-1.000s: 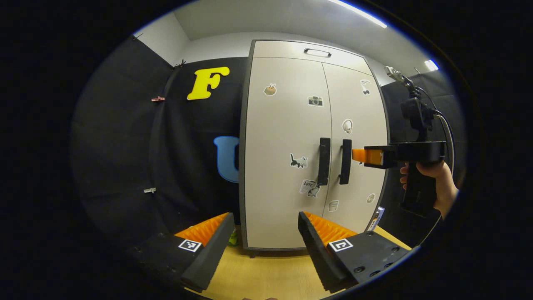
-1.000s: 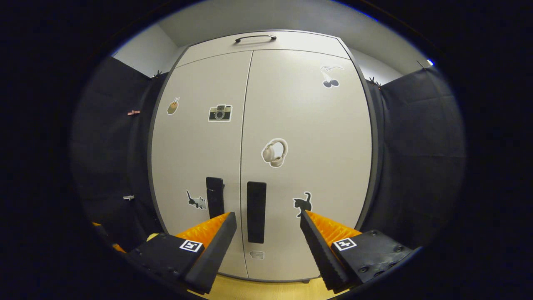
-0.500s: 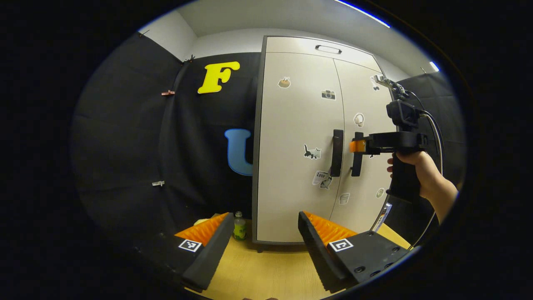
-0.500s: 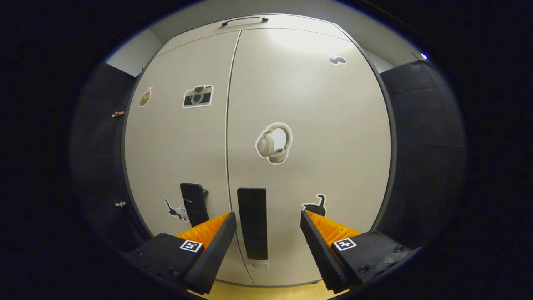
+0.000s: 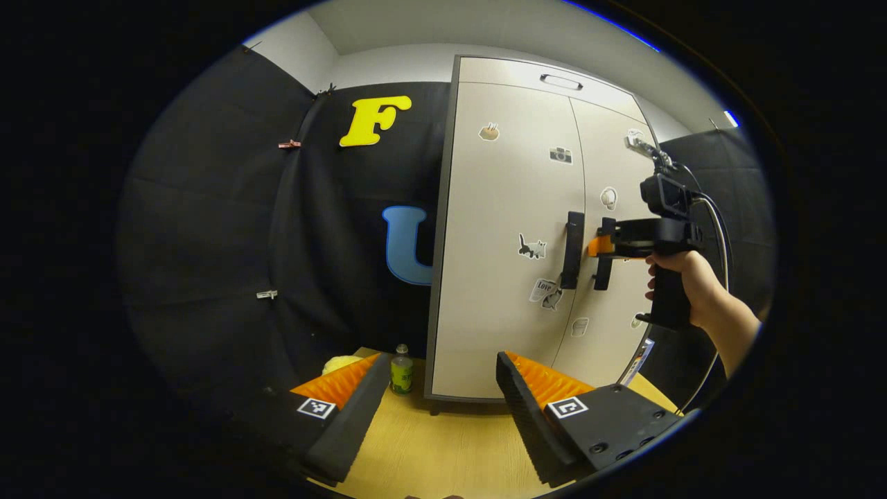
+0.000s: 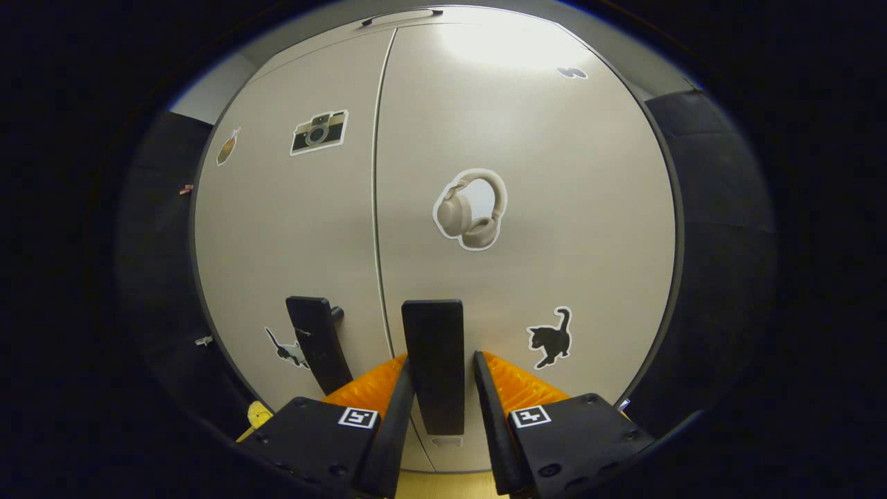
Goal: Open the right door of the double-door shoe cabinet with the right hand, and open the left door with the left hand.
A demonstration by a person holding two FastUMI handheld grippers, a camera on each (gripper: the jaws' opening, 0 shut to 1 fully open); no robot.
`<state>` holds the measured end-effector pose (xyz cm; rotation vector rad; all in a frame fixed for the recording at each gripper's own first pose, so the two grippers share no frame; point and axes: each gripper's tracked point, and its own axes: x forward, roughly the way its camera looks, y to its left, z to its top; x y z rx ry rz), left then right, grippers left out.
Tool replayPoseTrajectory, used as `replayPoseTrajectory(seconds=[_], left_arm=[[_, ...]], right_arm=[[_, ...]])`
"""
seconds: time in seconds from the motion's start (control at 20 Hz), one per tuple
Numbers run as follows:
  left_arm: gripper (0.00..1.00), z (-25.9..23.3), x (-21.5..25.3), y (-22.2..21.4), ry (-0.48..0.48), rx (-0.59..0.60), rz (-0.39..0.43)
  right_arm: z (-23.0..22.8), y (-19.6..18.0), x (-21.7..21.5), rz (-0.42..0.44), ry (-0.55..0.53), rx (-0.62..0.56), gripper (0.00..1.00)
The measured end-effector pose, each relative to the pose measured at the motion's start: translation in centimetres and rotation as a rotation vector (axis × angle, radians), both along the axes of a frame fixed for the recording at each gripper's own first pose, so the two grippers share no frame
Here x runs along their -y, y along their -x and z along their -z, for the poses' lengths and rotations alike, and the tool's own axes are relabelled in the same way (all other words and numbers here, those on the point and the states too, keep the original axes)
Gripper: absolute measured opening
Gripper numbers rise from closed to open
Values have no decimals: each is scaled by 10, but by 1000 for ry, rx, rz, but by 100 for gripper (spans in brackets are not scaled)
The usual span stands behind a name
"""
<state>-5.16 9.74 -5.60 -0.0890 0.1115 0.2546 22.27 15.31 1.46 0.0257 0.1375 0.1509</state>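
the shoe cabinet [image 5: 513,277] is standing on the wooden table [image 5: 443,450] with both doors closed. the right gripper [image 6: 443,395] is straddling the right door handle [image 6: 434,360], its fingers narrowed and lying just beside the handle on both sides; whether they are pressing on it cannot be told. the left gripper [image 5: 443,395] is hovering wide open, well apart from the left door handle [image 5: 572,240]. a small bottle [image 5: 400,371] is standing beside the cabinet.
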Motion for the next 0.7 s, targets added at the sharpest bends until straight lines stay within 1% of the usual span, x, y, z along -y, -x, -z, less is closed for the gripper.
replayPoseTrajectory(seconds=[0.05,0.1,0.25,0.3,0.35,0.4,0.45,0.5,0.55,0.6,0.7], left_arm=[[95,-1,0,0,0,3,0],[95,-1,-1,1,-2,4,2],[95,-2,-1,5,-6,1,8],[95,-3,-1,7,-7,3,10],[95,-3,-2,8,-8,3,12],[95,-2,-3,10,-9,1,13],[95,-1,-4,12,-8,0,15],[95,-1,-5,15,-8,-1,18],[95,-1,-6,17,-9,-1,20],[95,0,-8,19,-11,-2,22],[95,1,-10,22,-13,-4,31]], right_arm=[[-8,15,4,7,0,3,46],[-3,5,1,10,-1,-6,36],[-4,6,2,-7,-19,-9,36],[-4,8,1,-12,-18,-7,31],[-5,7,2,-12,-18,-4,31],[-3,6,2,-13,-14,-1,24],[-3,9,2,-10,-24,-7,24],[-4,7,1,-16,-20,-4,19],[-6,9,3,-11,-22,-13,19],[-3,8,2,-12,-19,-12,15],[-3,12,2,-13,-20,-18,14]])
